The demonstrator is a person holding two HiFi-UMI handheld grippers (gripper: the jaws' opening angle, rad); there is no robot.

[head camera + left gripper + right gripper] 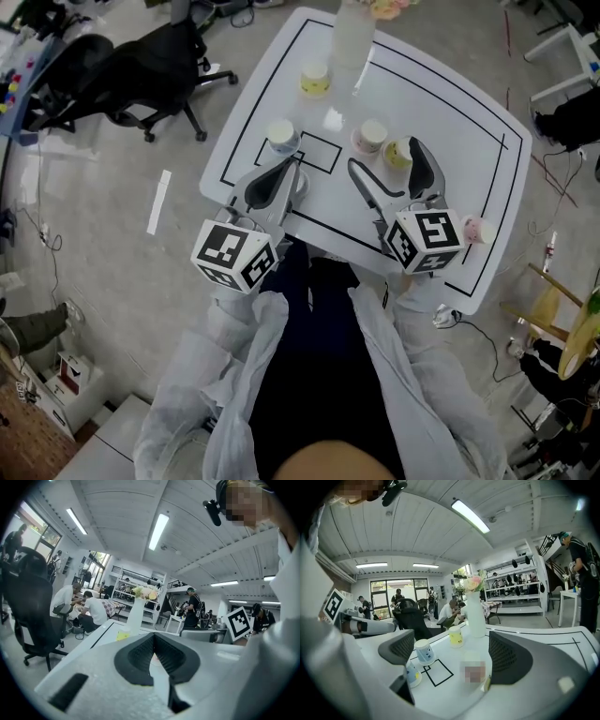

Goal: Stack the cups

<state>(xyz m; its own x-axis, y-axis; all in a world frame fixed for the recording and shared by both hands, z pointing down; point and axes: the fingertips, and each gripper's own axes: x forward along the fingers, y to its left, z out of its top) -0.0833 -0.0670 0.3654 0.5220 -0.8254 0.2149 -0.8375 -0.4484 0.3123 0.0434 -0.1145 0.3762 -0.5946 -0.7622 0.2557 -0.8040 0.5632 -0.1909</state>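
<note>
Several paper cups stand on the white table [450,122]: a yellow one [315,78] [455,636] at the back, a blue-printed one [280,136] [424,651], a pink one [371,137] and a yellow-green one [397,152]. Another blue-printed cup [411,673] stands nearer the front. A small pink cup [478,230] sits near the right edge. My left gripper [291,164] [153,639] is shut with nothing in it, just short of the blue-printed cup. My right gripper [386,157] [454,653] stands open; the pink and yellow-green cups lie in front of its jaws, untouched.
A tall white vase [352,37] [475,613] with flowers stands at the back of the table. Black lines mark a small rectangle [319,152] mid-table. An office chair [141,75] stands on the floor to the left. People sit and walk in the room beyond.
</note>
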